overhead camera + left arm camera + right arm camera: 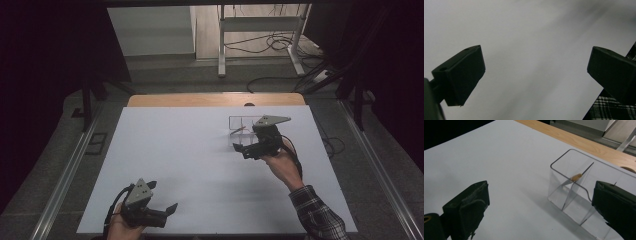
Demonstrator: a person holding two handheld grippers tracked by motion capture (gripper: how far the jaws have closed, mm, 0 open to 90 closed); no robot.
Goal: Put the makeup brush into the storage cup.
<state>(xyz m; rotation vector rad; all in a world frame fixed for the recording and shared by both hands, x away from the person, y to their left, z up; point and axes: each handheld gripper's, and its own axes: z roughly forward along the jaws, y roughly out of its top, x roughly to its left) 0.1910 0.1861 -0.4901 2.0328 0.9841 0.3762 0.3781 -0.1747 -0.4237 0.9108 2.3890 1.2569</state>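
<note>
A clear plastic box [240,123] with inner dividers stands on the white table [190,165], right of the middle toward the far edge. A thin pointed stick with a tan wooden section [576,177] leans across a divider inside the clear plastic box [574,195]. My right gripper [244,142] hovers at the box's near side and is open. In the right gripper view its jaws are wide apart, with the box in front of the right one and nothing between them [541,202]. My left gripper [162,196] rests open at the near left edge, over bare table [536,72].
A wooden strip [215,99] runs along the table's far edge, with floor, cables and a metal frame [260,30] beyond it. A plaid sleeve [315,215] comes in at the bottom right and also appears in the left gripper view [611,108].
</note>
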